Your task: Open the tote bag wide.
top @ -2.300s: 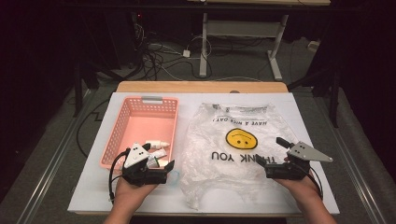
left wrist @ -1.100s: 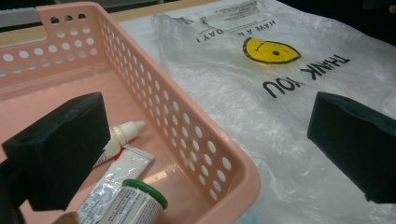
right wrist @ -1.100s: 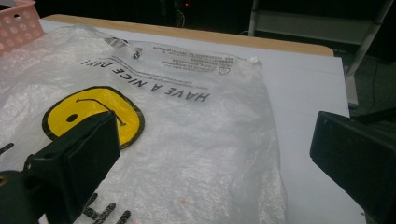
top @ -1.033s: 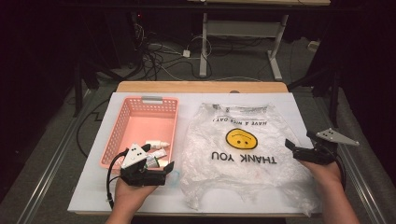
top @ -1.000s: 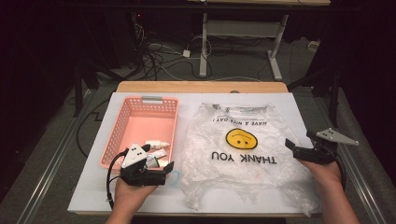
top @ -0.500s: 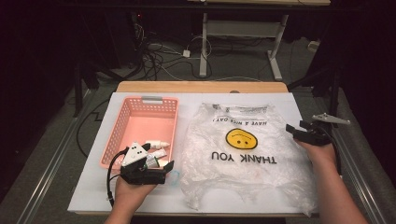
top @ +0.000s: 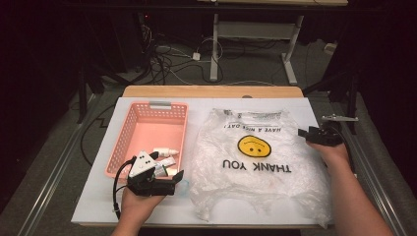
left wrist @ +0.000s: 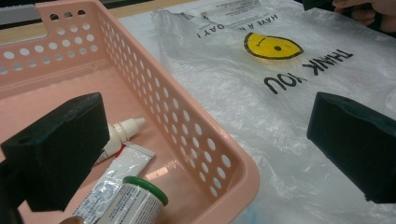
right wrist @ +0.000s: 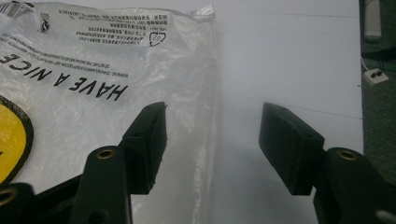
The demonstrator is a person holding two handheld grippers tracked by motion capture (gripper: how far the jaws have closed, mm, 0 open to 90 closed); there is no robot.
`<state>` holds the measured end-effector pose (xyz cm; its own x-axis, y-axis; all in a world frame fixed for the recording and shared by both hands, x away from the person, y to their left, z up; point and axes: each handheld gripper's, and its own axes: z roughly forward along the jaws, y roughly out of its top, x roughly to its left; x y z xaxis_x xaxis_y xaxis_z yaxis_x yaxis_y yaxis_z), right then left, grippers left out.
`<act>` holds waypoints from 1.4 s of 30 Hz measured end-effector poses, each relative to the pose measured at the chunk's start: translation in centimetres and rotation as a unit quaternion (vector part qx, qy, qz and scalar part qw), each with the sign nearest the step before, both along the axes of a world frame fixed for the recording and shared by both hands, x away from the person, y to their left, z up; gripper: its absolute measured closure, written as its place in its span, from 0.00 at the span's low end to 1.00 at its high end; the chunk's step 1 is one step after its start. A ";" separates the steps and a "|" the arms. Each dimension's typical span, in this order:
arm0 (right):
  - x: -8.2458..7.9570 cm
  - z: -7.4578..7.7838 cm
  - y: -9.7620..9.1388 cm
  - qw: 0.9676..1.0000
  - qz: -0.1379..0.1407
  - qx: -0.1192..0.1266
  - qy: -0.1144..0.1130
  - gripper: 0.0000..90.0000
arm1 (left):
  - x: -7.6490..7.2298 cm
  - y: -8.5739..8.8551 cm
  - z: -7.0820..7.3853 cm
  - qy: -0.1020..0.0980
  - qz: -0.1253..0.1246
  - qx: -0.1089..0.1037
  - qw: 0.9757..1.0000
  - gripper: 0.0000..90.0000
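A clear plastic bag (top: pixel 255 162) printed with a yellow smiley and "THANK YOU" lies flat at the table's middle right. My right gripper (top: pixel 304 133) is at the bag's right edge. Its jaws have just been closing and still stand open (right wrist: pixel 212 140), straddling the bag's edge (right wrist: pixel 205 93) without pressing it. My left gripper (top: pixel 173 179) rests open by the near right corner of a pink basket (top: pixel 129 132). Its jaws (left wrist: pixel 208 140) span the basket's rim (left wrist: pixel 233 163). Inside lie a dropper bottle (left wrist: pixel 122 130), a tube (left wrist: pixel 116 177) and a green-capped bottle (left wrist: pixel 137 200).
A white sheet (top: pixel 98 196) covers the table, and a wooden strip (top: pixel 211 91) shows at the back. The table's right edge (top: pixel 339 162) runs close to my right hand. Cables (top: pixel 167 64) and desk legs (top: pixel 215 44) lie on the floor beyond.
My right gripper has moved from beside the bag's near right part up to its right edge farther back, and its jaws have narrowed. The left gripper has stayed put.
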<state>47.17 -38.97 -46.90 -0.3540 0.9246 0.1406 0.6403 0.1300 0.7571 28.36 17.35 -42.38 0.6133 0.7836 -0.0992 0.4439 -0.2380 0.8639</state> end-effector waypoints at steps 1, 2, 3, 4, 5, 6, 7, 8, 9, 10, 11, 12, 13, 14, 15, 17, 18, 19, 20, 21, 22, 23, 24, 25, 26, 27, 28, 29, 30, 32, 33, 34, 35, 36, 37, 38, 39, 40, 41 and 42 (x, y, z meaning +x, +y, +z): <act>0.2 0.0 0.1 1.000 0.000 -0.004 0.003 0.48 | 0.0 0.0 0.0 0.000 -0.001 0.001 1.000 0.00; 0.3 0.1 0.2 1.000 0.002 -0.007 0.004 0.49 | 0.0 0.0 0.0 0.000 -0.001 0.001 1.000 0.00; 0.7 0.2 0.4 1.000 0.006 -0.007 0.004 0.50 | 0.1 0.0 0.0 0.000 0.000 0.001 1.000 0.00; 0.7 0.2 0.4 1.000 0.006 -0.007 0.004 0.50 | 0.1 0.1 0.0 0.000 -0.001 0.001 1.000 0.00; 1.1 0.2 0.7 1.000 0.009 -0.010 0.002 0.53 | 0.1 0.1 0.0 -0.001 -0.001 0.001 1.000 0.00; 1.1 0.2 0.7 1.000 0.009 -0.010 0.002 0.53 | 0.1 0.1 0.0 -0.001 0.000 0.001 1.000 0.00; 1.5 -0.1 1.1 1.000 0.017 -0.018 0.012 0.54 | 0.1 0.2 0.0 0.000 0.001 0.000 1.000 0.00; 1.7 -0.2 1.3 0.999 0.020 -0.020 0.016 0.55 | 0.1 0.2 0.0 0.000 0.001 -0.001 1.000 0.00; 1.7 -0.2 1.3 0.999 0.020 -0.020 0.016 0.55 | 0.1 0.2 0.0 0.000 0.002 0.000 1.000 0.00; 1.8 -0.3 1.4 0.999 0.022 -0.020 0.017 0.56 | 0.1 0.2 0.0 0.000 0.001 0.000 1.000 0.00; 1.8 -0.4 1.6 0.999 0.025 -0.020 0.018 0.57 | 0.1 0.2 0.0 0.000 0.001 0.000 1.000 0.00; 1.9 -0.5 1.7 0.999 0.028 -0.023 0.020 0.57 | 0.1 0.2 0.0 0.000 0.001 0.000 1.000 0.00; 1.9 -0.6 1.9 0.999 0.031 -0.027 0.021 0.58 | 0.1 0.2 0.0 0.000 0.001 0.001 1.000 0.00; 1.9 -0.7 2.0 0.999 0.032 -0.030 0.023 0.58 | 0.1 0.2 0.0 0.001 0.001 0.000 1.000 0.00; 1.8 -0.8 2.0 0.999 0.032 -0.033 0.020 0.59 | 0.1 0.2 0.0 0.001 0.001 -0.001 1.000 0.00; 1.8 -0.8 2.0 0.999 0.032 -0.031 0.021 0.59 | 0.1 0.2 -0.1 0.002 -0.001 0.002 1.000 0.00; 1.8 -0.7 2.0 0.999 0.034 -0.033 0.021 0.59 | 0.1 0.1 -0.1 0.003 -0.001 0.002 1.000 0.00; 1.7 -0.7 2.1 0.998 0.036 -0.036 0.021 0.60 | 0.1 0.1 -0.1 0.003 -0.002 0.003 1.000 0.00; 1.7 -0.7 2.1 0.998 0.036 -0.036 0.021 0.60 | 0.1 0.1 -0.1 0.003 -0.002 0.004 1.000 0.00; 1.7 -0.7 2.1 0.998 0.037 -0.037 0.021 0.60 | 0.1 0.1 -0.1 0.003 -0.002 0.004 1.000 0.00; 1.7 -0.7 2.2 0.998 0.038 -0.036 0.022 0.61 | 0.1 0.1 -0.1 0.003 -0.002 0.004 1.000 0.00; 1.7 -0.7 2.2 0.998 0.041 -0.037 0.021 0.62 | 0.1 0.1 -0.1 0.003 -0.002 0.004 1.000 0.00; 1.7 -0.7 2.2 0.998 0.041 -0.037 0.021 0.62 | 0.1 0.1 -0.1 0.003 -0.002 0.004 1.000 0.00; 1.7 -0.7 2.3 0.998 0.042 -0.038 0.020 0.62 | 0.1 0.1 -0.1 0.004 -0.002 0.004 1.000 0.00; 1.7 -0.8 2.4 0.998 0.043 -0.039 0.020 0.63 | 0.1 0.1 -0.1 0.004 -0.002 0.004 1.000 0.00; 1.6 -0.8 2.5 0.998 0.044 -0.040 0.020 0.64 | 0.1 0.1 -0.1 0.005 -0.002 0.003 1.000 0.00; 1.6 -0.8 2.5 0.998 0.047 -0.041 0.019 0.65 | 0.1 0.1 -0.1 0.005 -0.002 0.003 1.000 0.00; 1.6 -0.8 2.7 0.998 0.051 -0.045 0.016 0.66 | 0.1 0.0 -0.1 0.005 -0.002 0.004 1.000 0.00; 1.6 -0.8 2.7 0.998 0.051 -0.045 0.016 0.66 | 0.1 0.0 -0.1 0.005 -0.003 0.005 1.000 0.00; 1.5 -0.8 2.8 0.997 0.050 -0.055 0.013 0.68 | 0.1 0.0 -0.2 0.005 -0.003 0.006 1.000 0.00; 1.4 -0.9 3.0 0.996 0.048 -0.072 0.007 0.73 | 0.1 0.0 -0.2 0.005 -0.003 0.006 1.000 0.00; 1.3 -0.9 3.1 0.996 0.048 -0.077 0.004 0.73 | 0.1 0.0 -0.2 0.005 -0.003 0.006 1.000 0.00; 1.3 -0.9 3.1 0.996 0.048 -0.077 0.004 0.73 | 0.1 0.0 -0.2 0.006 -0.004 0.006 1.000 0.00; 1.3 -0.9 3.1 0.996 0.048 -0.078 0.004 0.76 | 0.1 0.0 -0.2 0.006 -0.004 0.006 1.000 0.00; 1.3 -0.9 3.1 0.996 0.048 -0.078 0.004 0.76 | 0.1 -0.1 -0.2 0.006 -0.004 0.007 1.000 0.00; 1.2 -0.9 3.1 0.996 0.048 -0.079 0.002 0.77 | 0.1 -0.1 -0.2 0.007 -0.004 0.008 1.000 0.00; 1.2 -0.9 3.1 0.996 0.049 -0.081 0.002 0.78 | 0.1 -0.2 -0.3 0.008 -0.005 0.008 1.000 0.00; 1.1 -0.9 3.2 0.995 0.050 -0.083 0.000 0.80 | 0.1 -0.2 -0.3 0.009 -0.006 0.008 1.000 0.00; 1.1 -1.0 3.2 0.995 0.052 -0.085 -0.001 0.81 | 0.1 -0.3 -0.3 0.008 -0.008 0.011 1.000 0.00; 1.1 -1.0 3.2 0.995 0.053 -0.084 -0.001 0.81 | 0.1 -0.4 -0.3 0.008 -0.009 0.012 1.000 0.00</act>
<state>48.24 -35.78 -47.86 -0.4503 0.8928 -0.0141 0.6147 0.3214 0.7203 28.42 16.98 -42.66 0.6254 0.7751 -0.0898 0.4527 -0.2666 0.8509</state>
